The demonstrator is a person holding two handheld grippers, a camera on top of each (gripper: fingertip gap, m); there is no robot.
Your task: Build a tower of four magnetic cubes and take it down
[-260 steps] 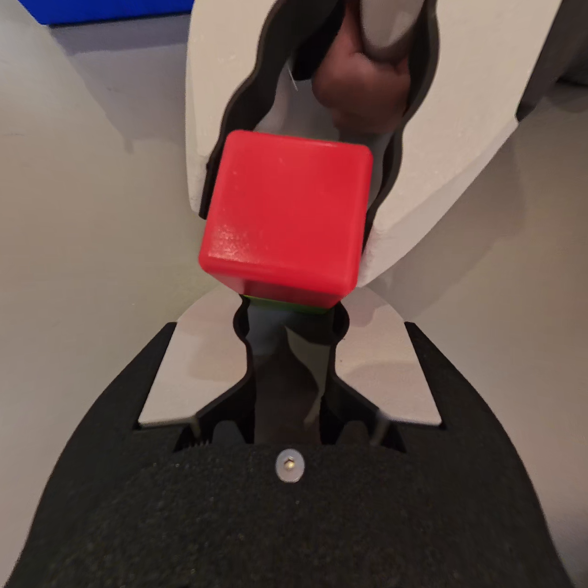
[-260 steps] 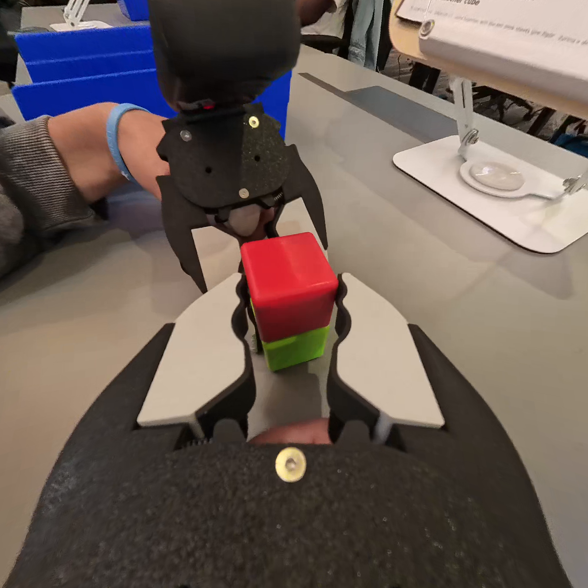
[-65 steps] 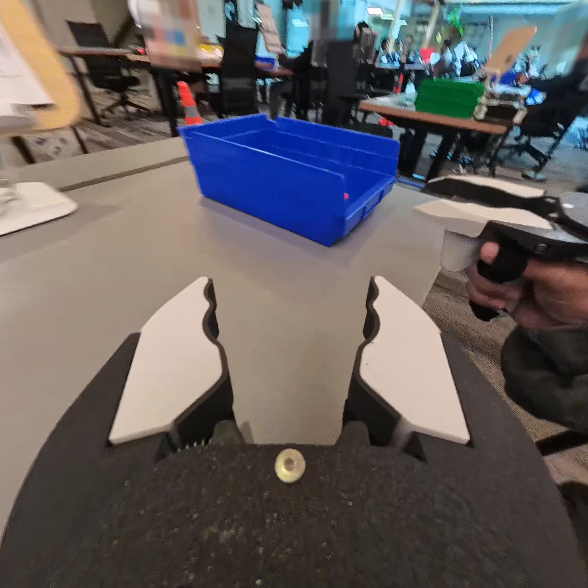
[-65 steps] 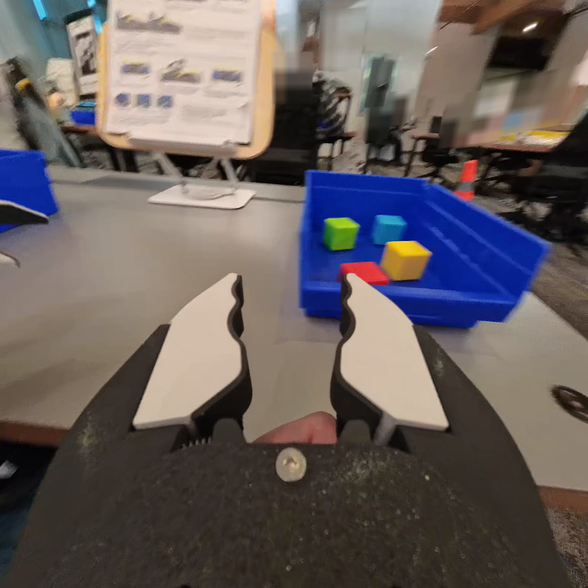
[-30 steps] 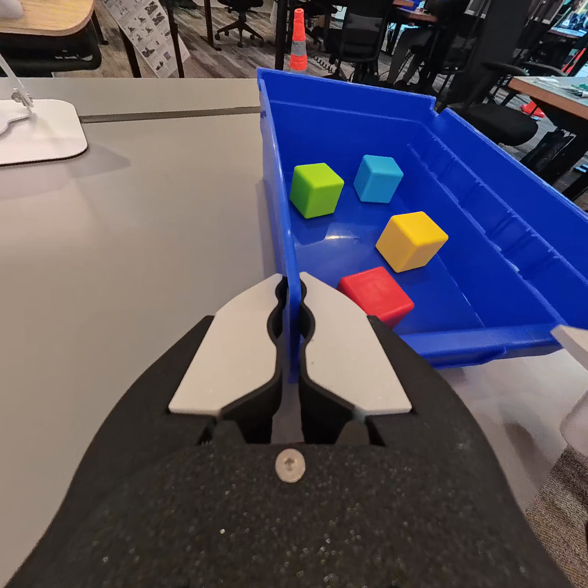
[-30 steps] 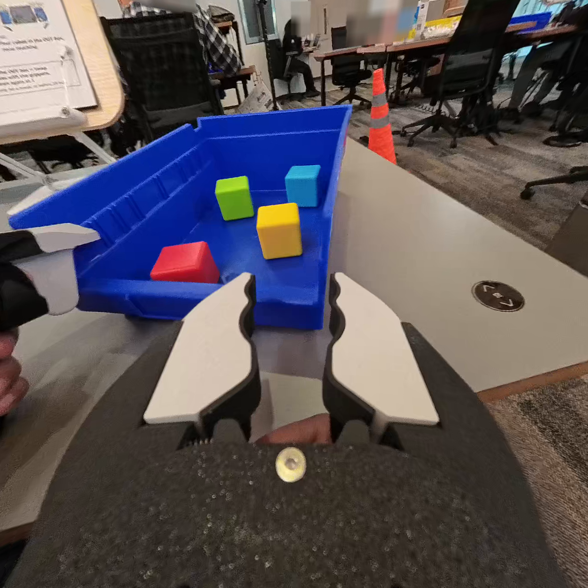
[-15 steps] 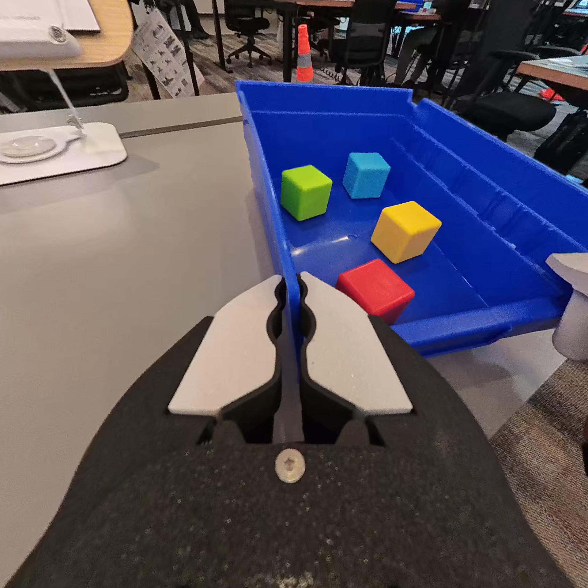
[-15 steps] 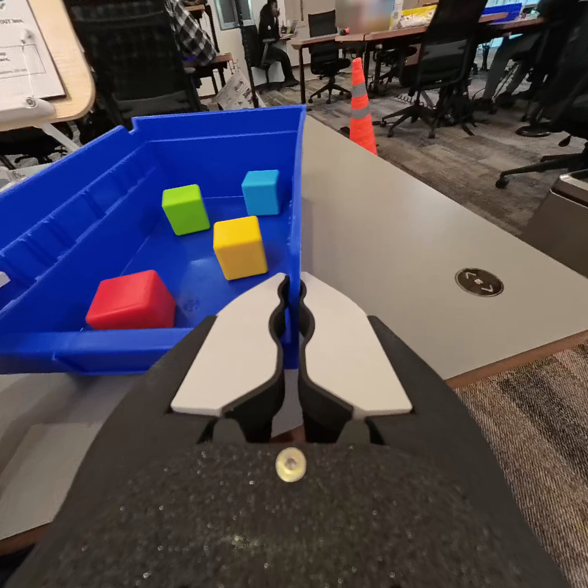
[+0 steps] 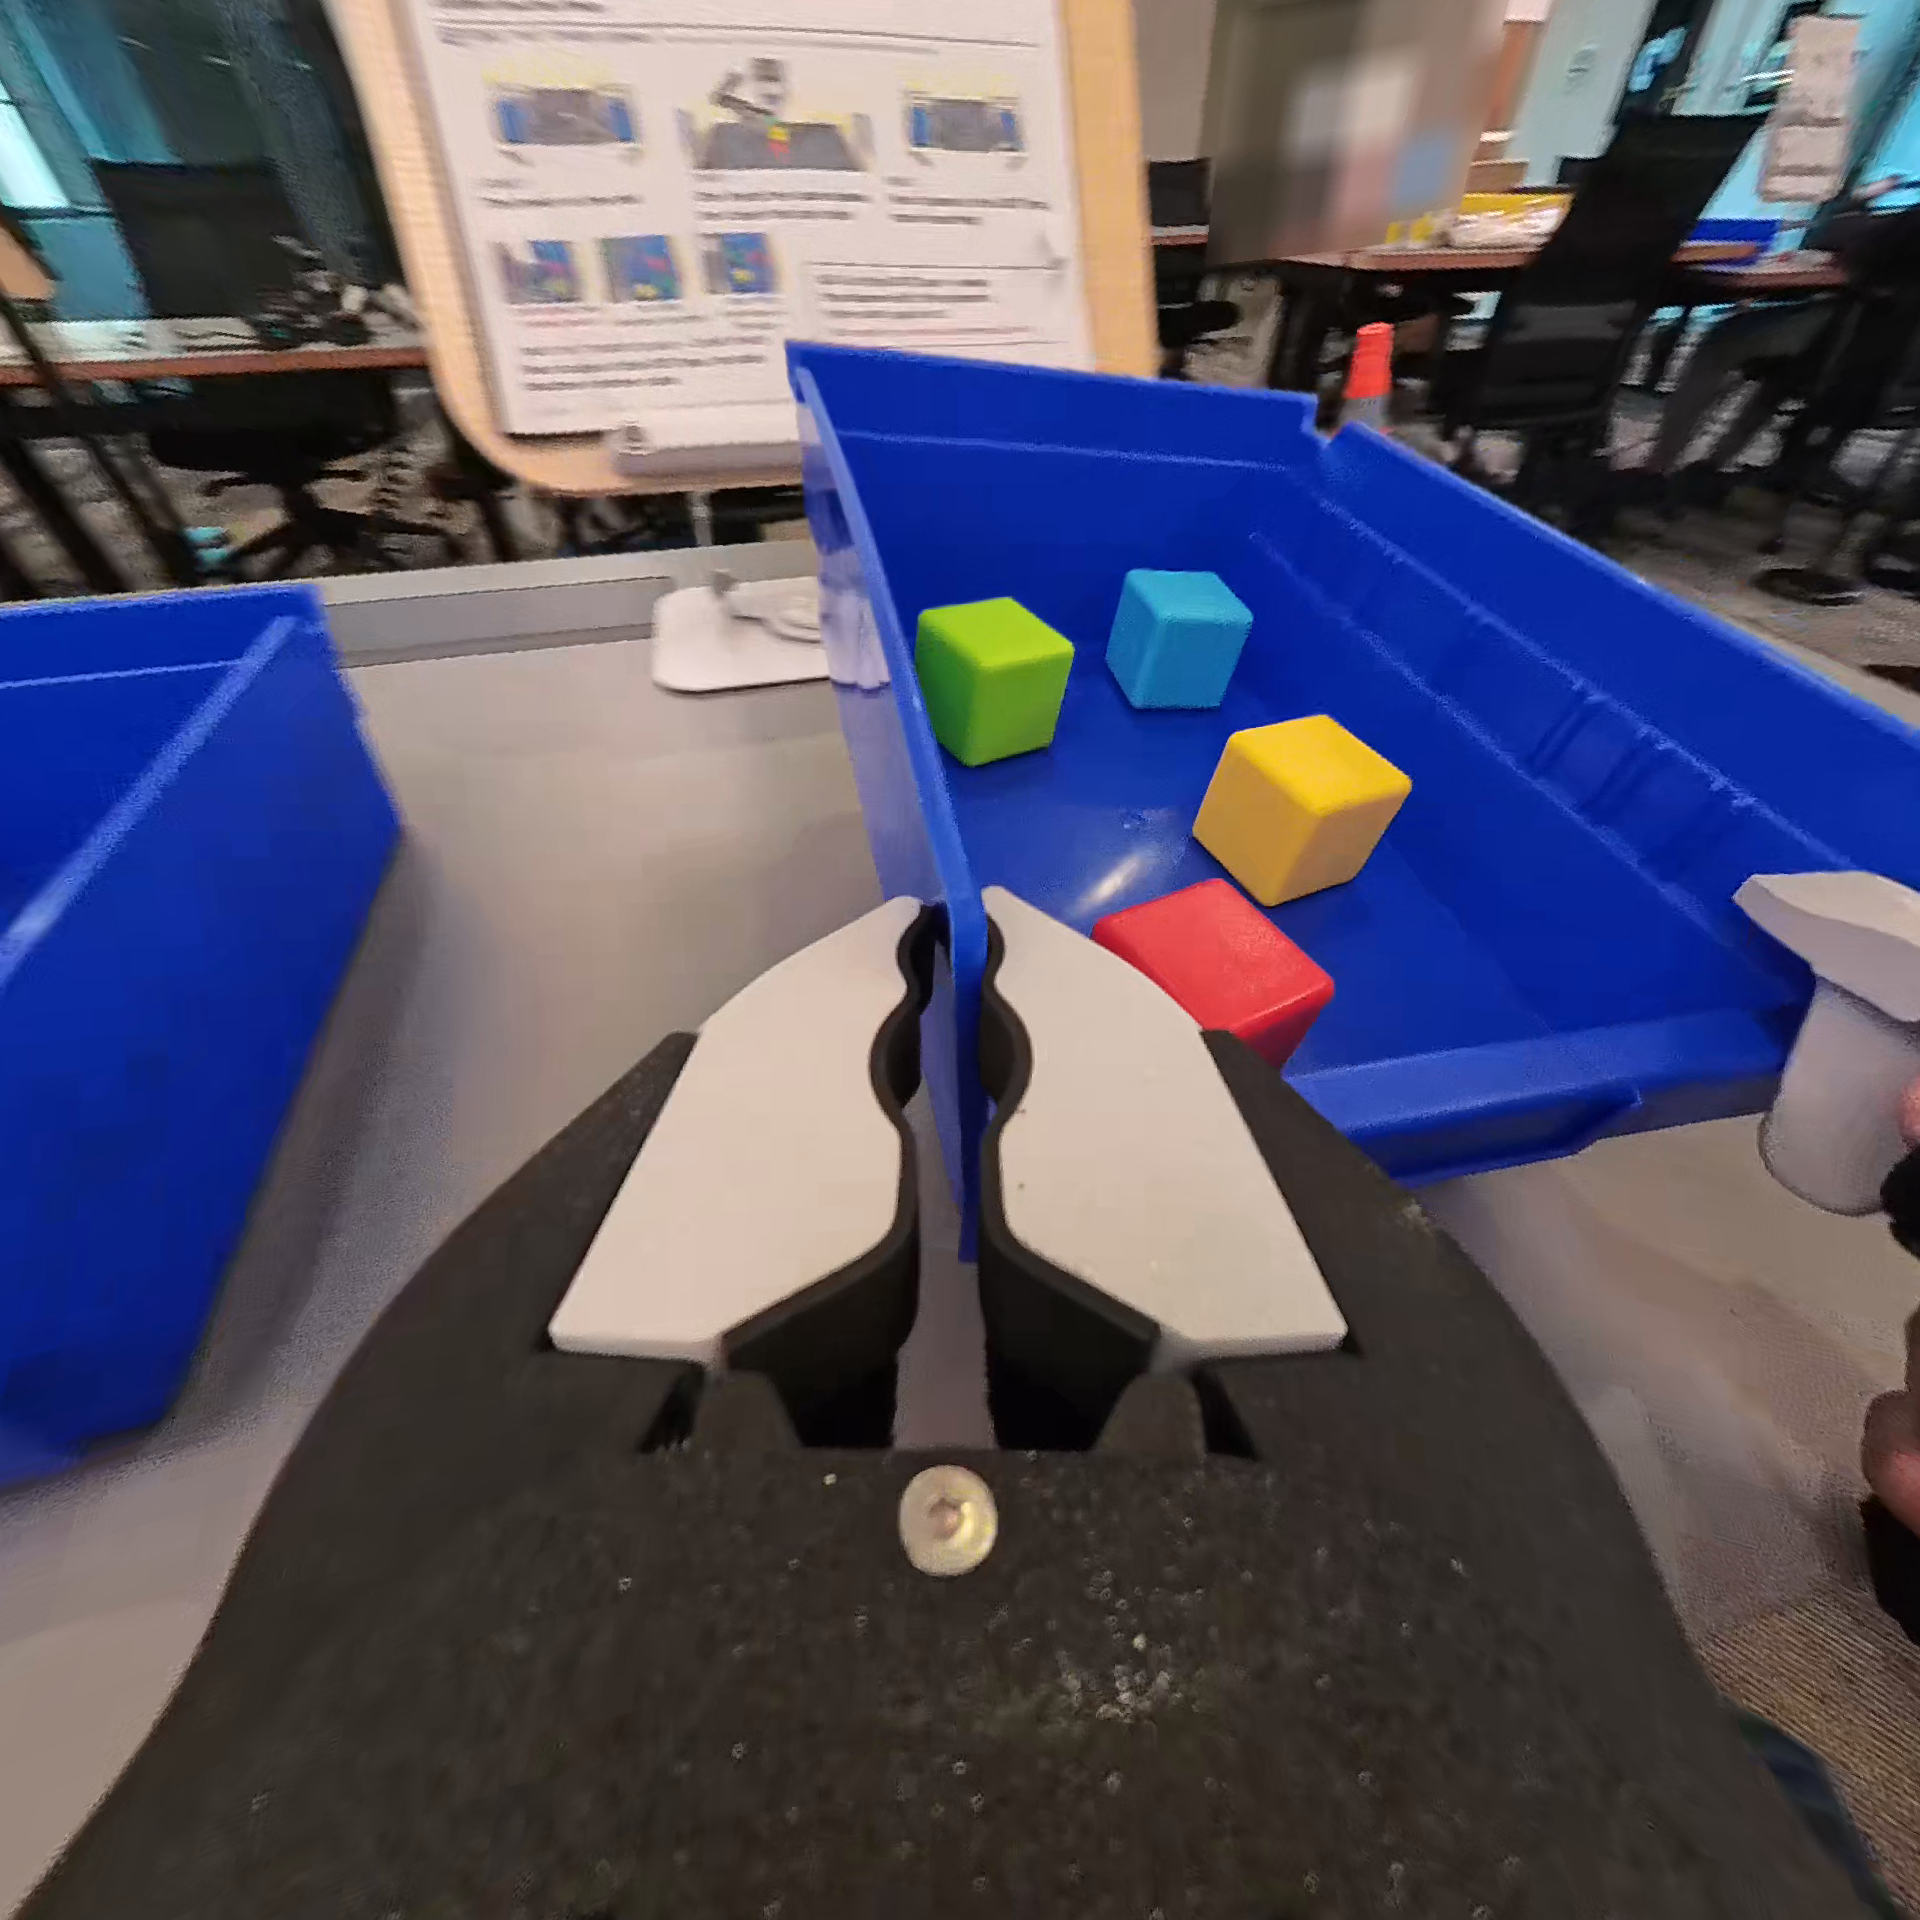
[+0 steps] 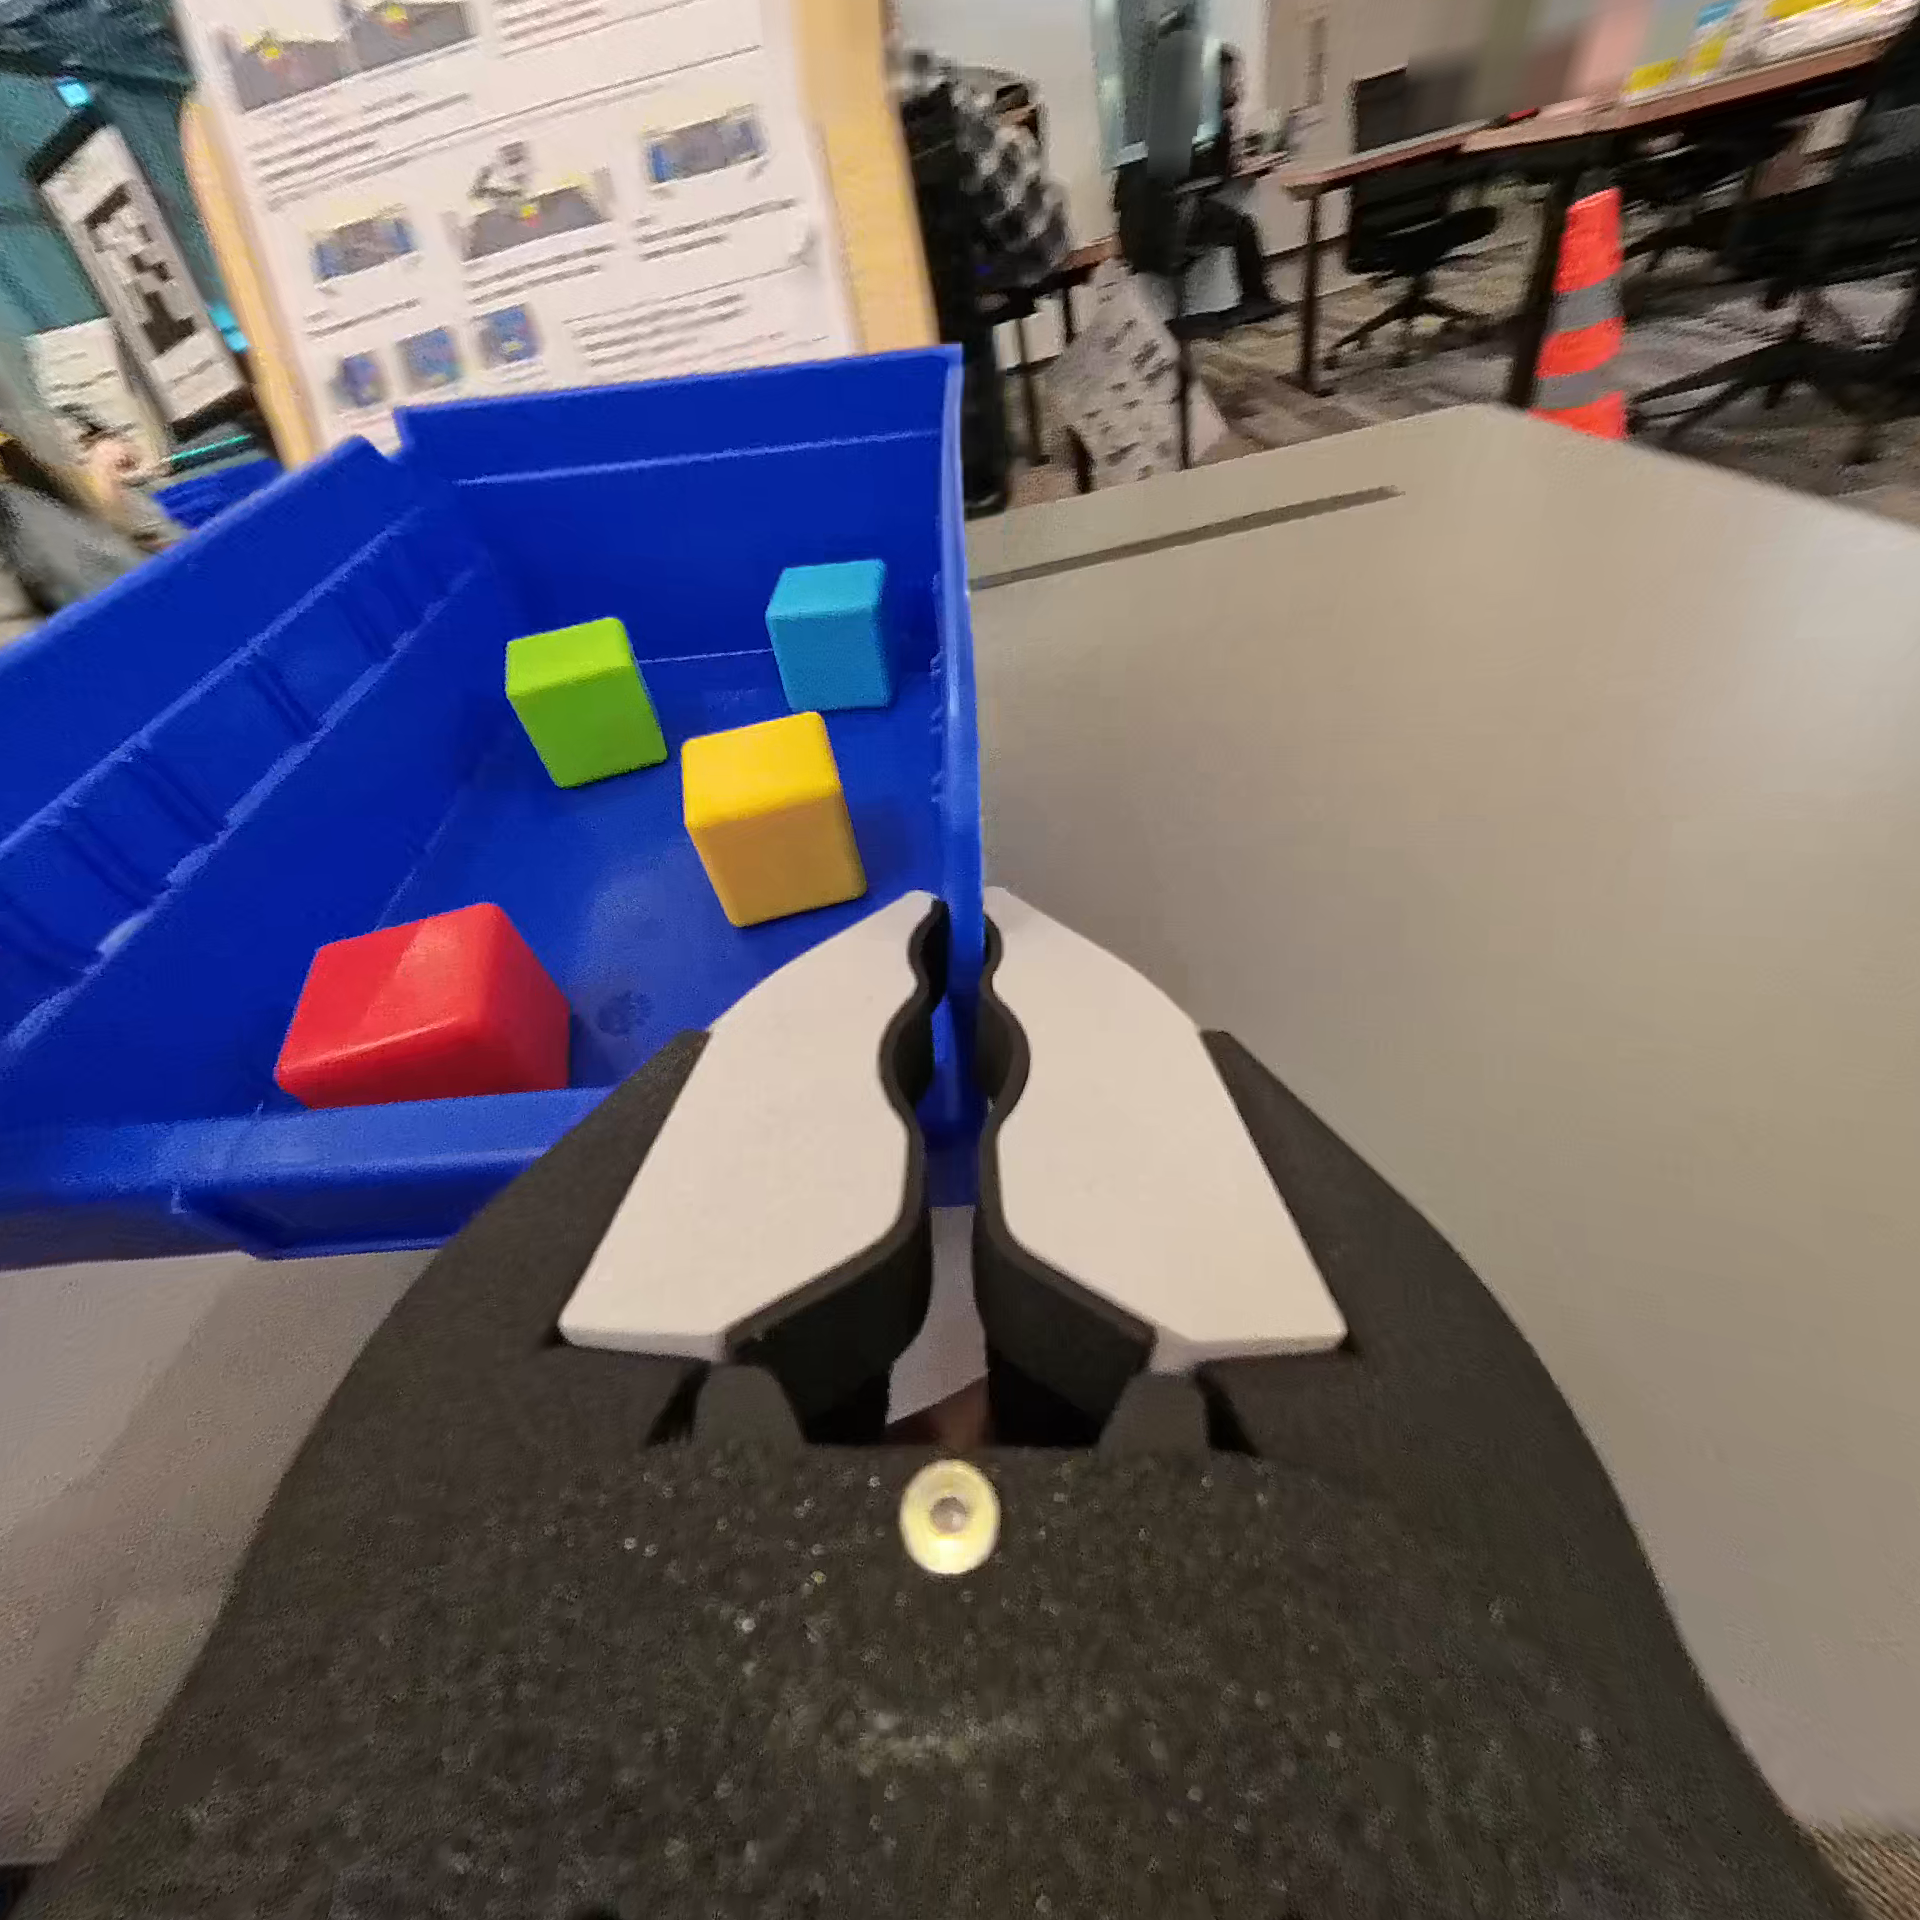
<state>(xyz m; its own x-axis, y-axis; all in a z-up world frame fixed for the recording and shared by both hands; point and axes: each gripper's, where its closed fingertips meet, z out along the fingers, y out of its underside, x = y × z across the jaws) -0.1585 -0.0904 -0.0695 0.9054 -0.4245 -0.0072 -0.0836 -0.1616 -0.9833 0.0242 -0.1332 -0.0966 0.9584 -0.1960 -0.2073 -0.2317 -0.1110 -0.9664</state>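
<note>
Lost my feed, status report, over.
Left gripper and right gripper shut on blue bin walls. Four cubes loose inside. Second bin sits left.

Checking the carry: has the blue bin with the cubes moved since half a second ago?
Yes. The blue bin, clamped by both grippers, has swung left toward the instruction board and second bin.

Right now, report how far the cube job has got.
Done: no tower stands; the red cube, yellow cube, green cube and light blue cube lie apart in the blue bin.
In hand: the left hand-held gripper and right hand-held gripper each clamp a side wall.
Left: seemingly only putting the bin down.
</note>
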